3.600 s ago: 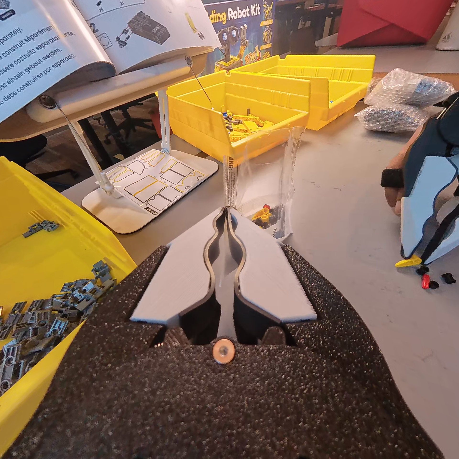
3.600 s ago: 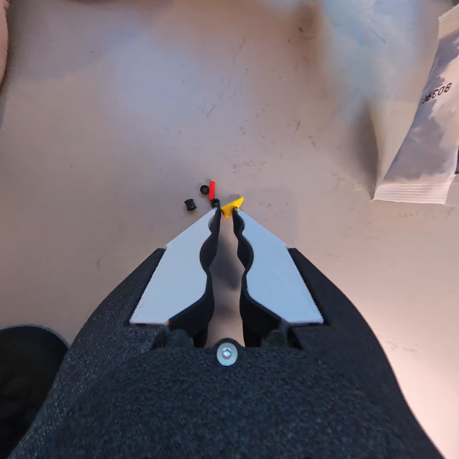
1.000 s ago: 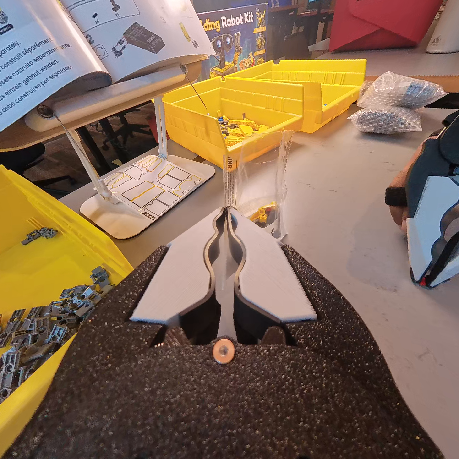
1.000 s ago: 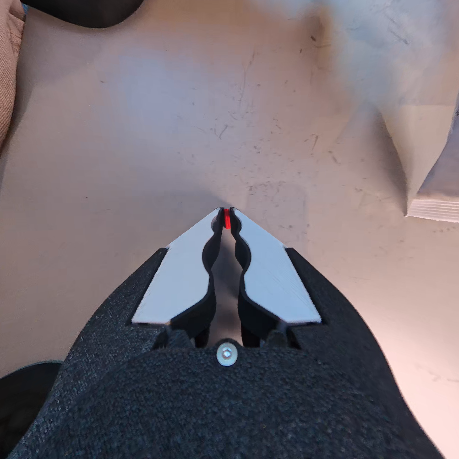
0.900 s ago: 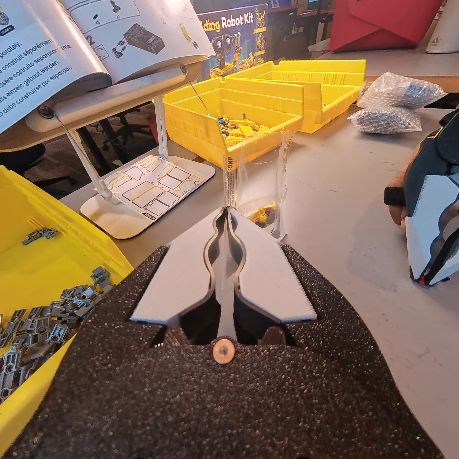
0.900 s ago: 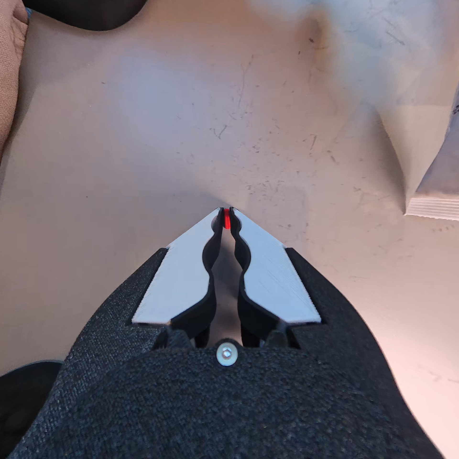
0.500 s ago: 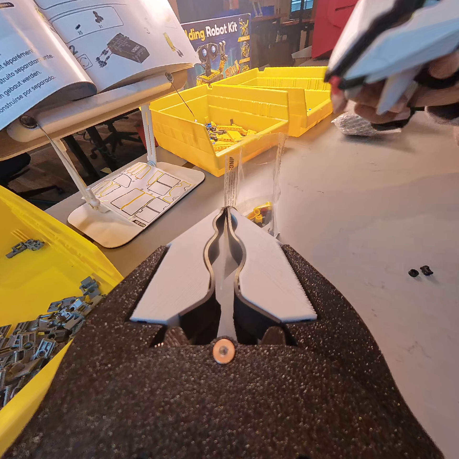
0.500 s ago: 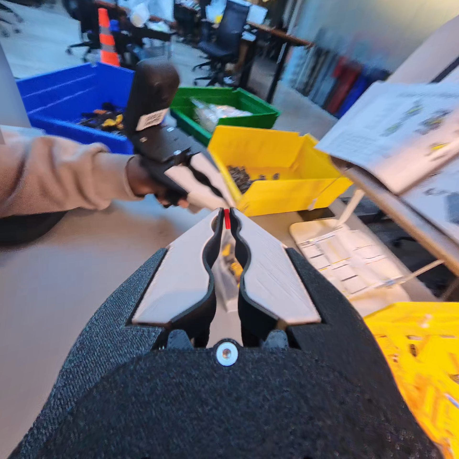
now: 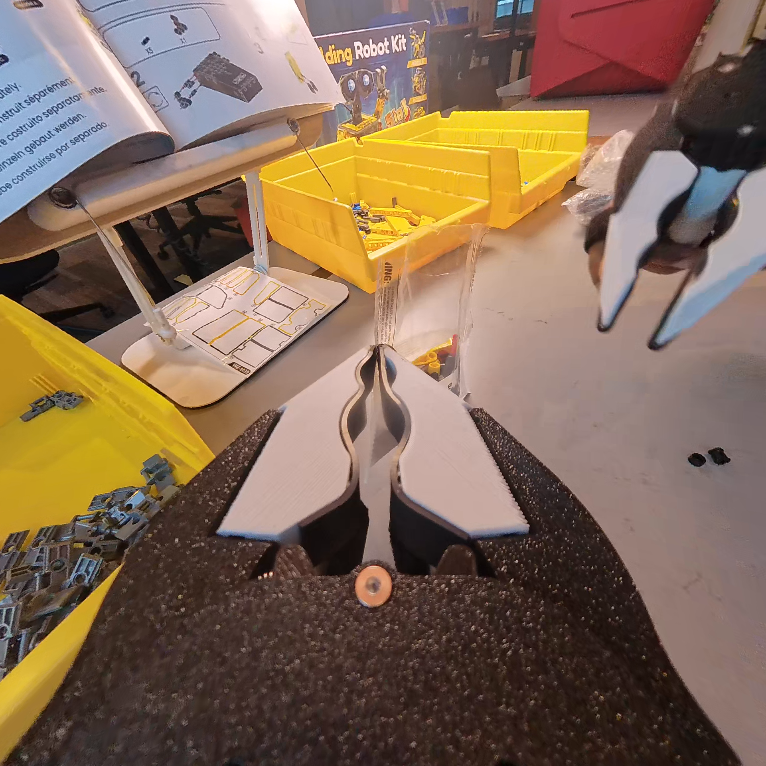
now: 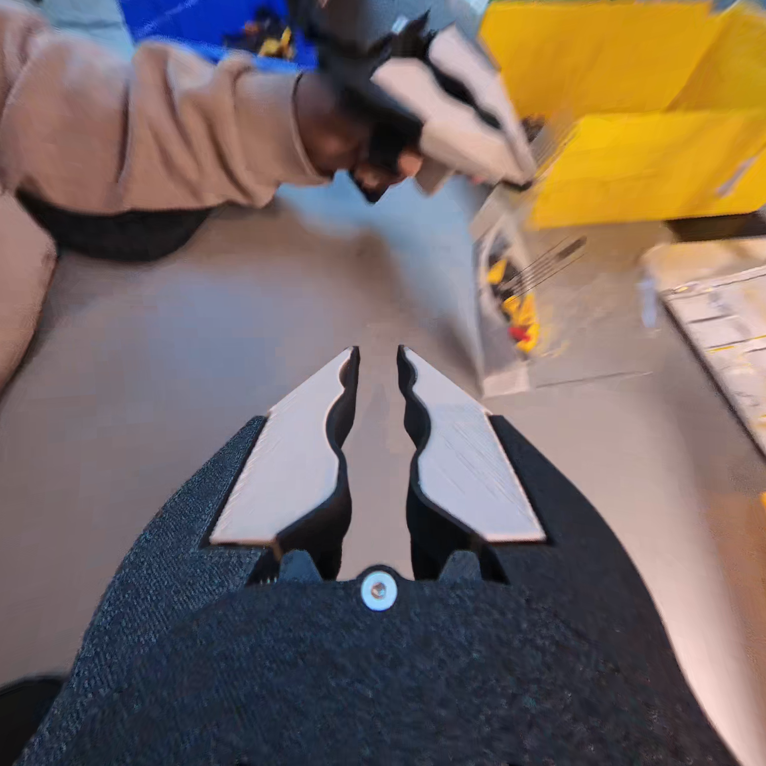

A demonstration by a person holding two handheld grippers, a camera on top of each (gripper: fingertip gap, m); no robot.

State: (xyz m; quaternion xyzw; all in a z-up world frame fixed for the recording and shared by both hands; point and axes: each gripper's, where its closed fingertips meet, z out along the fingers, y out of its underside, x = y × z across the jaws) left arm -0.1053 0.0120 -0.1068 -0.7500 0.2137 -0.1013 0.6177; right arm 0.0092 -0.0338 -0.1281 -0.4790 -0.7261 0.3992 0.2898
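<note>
Left gripper [image 9: 378, 352]: jaws pinched tight on the edge of a clear bag [image 9: 431, 290], bag standing upright off the bench [image 9: 601, 414] with its mouth up. Small yellow, red and black parts [image 9: 435, 358] sit in the bottom of the bag, just past the tips.

Right gripper [image 10: 377, 352]: jaws a narrow gap apart, nothing between them, held in the air above the bench, tips pointing down. In the left view it hangs up and to the right of the bag [image 9: 634, 331]. Right view is motion-blurred; bag shows to the right of the tips [image 10: 518, 315].

Around them:
- two small black bits [image 9: 706, 457] loose on the bench, right of the left gripper, well apart from the bag
- yellow bin [image 9: 103, 414] at left with grey parts [image 9: 62, 551] heaped in it
- white stand [image 9: 232, 331] behind-left carrying an open booklet [image 9: 124, 83], a printed sheet lying on its base
- row of yellow bins [image 9: 414, 199] behind the bag, nearest one with yellow pieces in it
- kit box [image 9: 373, 74] standing behind those bins
- tan sleeve [image 10: 145, 132] of the arm on the left gripper, seen in the right view
</note>
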